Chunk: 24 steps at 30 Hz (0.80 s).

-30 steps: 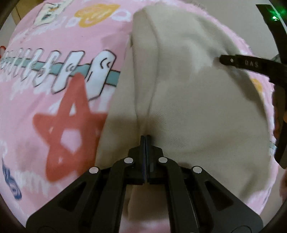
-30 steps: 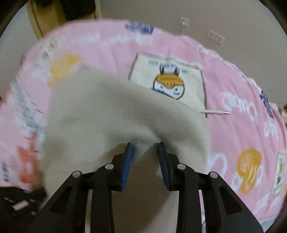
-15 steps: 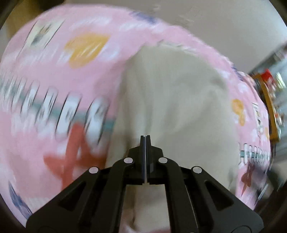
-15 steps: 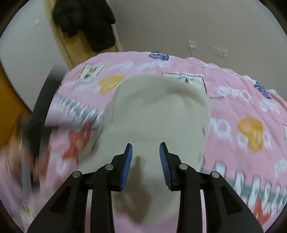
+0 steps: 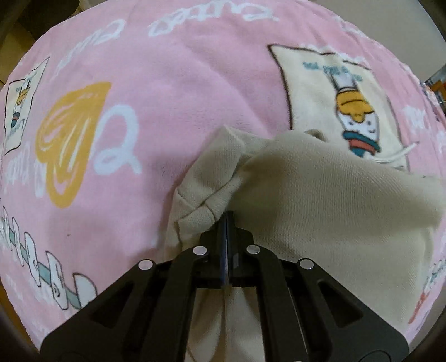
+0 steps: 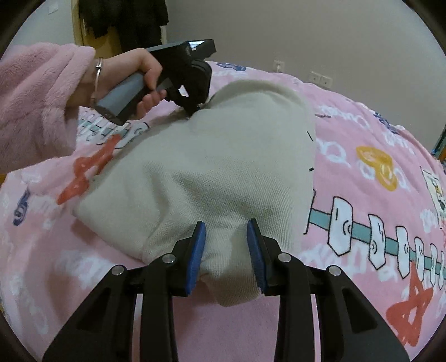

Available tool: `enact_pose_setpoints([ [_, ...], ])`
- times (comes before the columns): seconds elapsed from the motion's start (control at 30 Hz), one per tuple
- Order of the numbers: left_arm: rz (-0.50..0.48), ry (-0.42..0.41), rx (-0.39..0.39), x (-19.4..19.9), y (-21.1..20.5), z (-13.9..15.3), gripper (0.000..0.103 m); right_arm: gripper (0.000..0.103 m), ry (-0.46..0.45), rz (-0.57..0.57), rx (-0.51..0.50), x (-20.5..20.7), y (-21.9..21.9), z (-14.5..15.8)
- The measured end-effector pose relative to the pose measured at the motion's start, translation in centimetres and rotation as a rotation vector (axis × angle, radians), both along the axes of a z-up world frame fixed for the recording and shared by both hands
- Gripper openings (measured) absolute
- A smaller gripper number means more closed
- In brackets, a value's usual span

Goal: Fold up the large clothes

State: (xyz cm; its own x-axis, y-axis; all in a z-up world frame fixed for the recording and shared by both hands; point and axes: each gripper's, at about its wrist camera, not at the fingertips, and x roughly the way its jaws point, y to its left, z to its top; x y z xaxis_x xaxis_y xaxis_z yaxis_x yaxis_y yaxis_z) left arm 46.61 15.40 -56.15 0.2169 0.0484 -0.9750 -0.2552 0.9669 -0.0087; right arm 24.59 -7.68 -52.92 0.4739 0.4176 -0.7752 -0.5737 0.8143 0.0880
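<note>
A large beige knit garment [image 6: 223, 167] lies bunched on a pink printed blanket [image 6: 376, 139]. My left gripper [image 5: 227, 215] is shut on a fold of the garment [image 5: 320, 200] near a seamed corner. From the right wrist view the left gripper [image 6: 192, 110] is at the garment's far edge, held by a hand in a pink fleece sleeve. My right gripper [image 6: 225, 231] is open, its blue pads on either side of the garment's near end.
The blanket [image 5: 167, 83] covers a bed. A cream cartoon panel [image 5: 334, 92] is printed on it beyond the garment. A wall with sockets [image 6: 320, 79] and a wooden door with dark clothes [image 6: 125, 22] stand behind the bed.
My left gripper has carried its pinched fold across to the garment's far side. My right gripper has drawn back to the near end and stays open.
</note>
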Motion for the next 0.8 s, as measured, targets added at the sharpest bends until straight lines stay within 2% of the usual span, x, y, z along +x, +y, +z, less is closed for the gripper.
enact_pose_setpoints([
  [0.03, -0.027, -0.029, 0.003, -1.0, 0.0, 1.1, 0.003, 0.037, 0.043, 0.002, 0.060, 0.3, -1.0, 0.6],
  [0.1, -0.058, -0.086, 0.003, -3.4, 0.2, 3.0, 0.002, 0.058, 0.092, -0.014, 0.132, 0.7, -2.7, 1.4],
  [0.13, -0.064, -0.106, -0.002, -4.7, 0.3, 3.7, 0.003, 0.065, 0.094, -0.049, 0.150, 0.9, -3.8, 2.0],
  [0.17, -0.070, -0.134, -0.020, -6.9, 0.5, 4.7, 0.003, 0.070, 0.098, -0.065, 0.181, 1.2, -4.7, 2.5],
  [0.2, -0.072, -0.148, -0.033, -8.8, 0.8, 5.3, 0.003, 0.070, 0.109, -0.078, 0.206, 1.6, -5.6, 2.8],
  [0.23, -0.066, -0.160, -0.052, -10.5, 1.0, 5.5, 0.013, 0.071, 0.122, -0.093, 0.230, 2.0, -6.4, 3.1],
  [0.27, -0.056, -0.166, -0.074, -12.2, 1.3, 5.8, 0.040, 0.075, 0.131, -0.102, 0.245, 2.3, -6.8, 3.2],
  [0.33, -0.039, -0.197, -0.146, -15.2, 1.7, 6.1, 0.079, 0.084, 0.172, -0.135, 0.302, 3.7, -8.2, 3.2],
  [0.4, -0.040, -0.234, -0.200, -17.9, 2.3, 6.7, 0.080, 0.085, 0.240, -0.163, 0.340, 5.3, -9.0, 2.7],
  [0.47, -0.052, -0.217, -0.296, -19.1, 2.5, 6.0, 0.090, 0.086, 0.276, -0.195, 0.371, 6.9, -9.5, 2.1],
  [0.53, -0.055, -0.179, -0.343, -19.3, 0.9, 4.8, 0.091, 0.088, 0.310, -0.224, 0.392, 8.2, -9.6, 1.1],
  [0.67, -0.096, -0.123, -0.273, -18.1, 0.0, 1.9, 0.093, 0.089, 0.413, -0.285, 0.411, 11.0, -9.4, -1.8],
  [0.7, -0.088, -0.103, -0.291, -17.4, 0.4, 0.7, 0.094, 0.089, 0.441, -0.288, 0.418, 11.5, -9.2, -2.5],
  [0.8, -0.071, -0.076, -0.438, -16.0, 1.5, -1.6, 0.098, 0.092, 0.558, -0.299, 0.487, 13.1, -9.0, -4.4],
])
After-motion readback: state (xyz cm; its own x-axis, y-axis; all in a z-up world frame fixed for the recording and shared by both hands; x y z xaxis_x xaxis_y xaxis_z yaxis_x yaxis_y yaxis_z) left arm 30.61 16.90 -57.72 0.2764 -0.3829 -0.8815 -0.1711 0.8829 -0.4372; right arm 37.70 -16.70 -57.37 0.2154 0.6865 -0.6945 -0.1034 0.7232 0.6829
